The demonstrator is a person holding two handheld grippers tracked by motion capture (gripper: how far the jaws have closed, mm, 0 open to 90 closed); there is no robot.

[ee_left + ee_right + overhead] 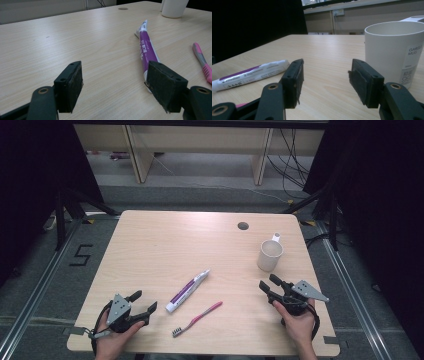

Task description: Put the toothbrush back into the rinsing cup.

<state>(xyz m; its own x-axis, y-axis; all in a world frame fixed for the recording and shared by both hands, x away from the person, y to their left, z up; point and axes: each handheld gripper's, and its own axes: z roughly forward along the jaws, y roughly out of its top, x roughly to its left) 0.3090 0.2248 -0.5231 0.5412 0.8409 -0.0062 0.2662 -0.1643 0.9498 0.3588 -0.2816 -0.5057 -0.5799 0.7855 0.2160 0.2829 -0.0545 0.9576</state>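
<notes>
The left fingers stand wide apart over bare wood near the worktop's front left corner, gripping nothing. Just beside their right pad lies a white and purple plastic toothpaste tube, its cap end close to the fingers, slanting towards the worktop's middle. A pink and grey toothbrush lies near the front edge, apart from the tube. The right fingers are also open and empty near the right edge, just short of an upright white cylindrical mug.
</notes>
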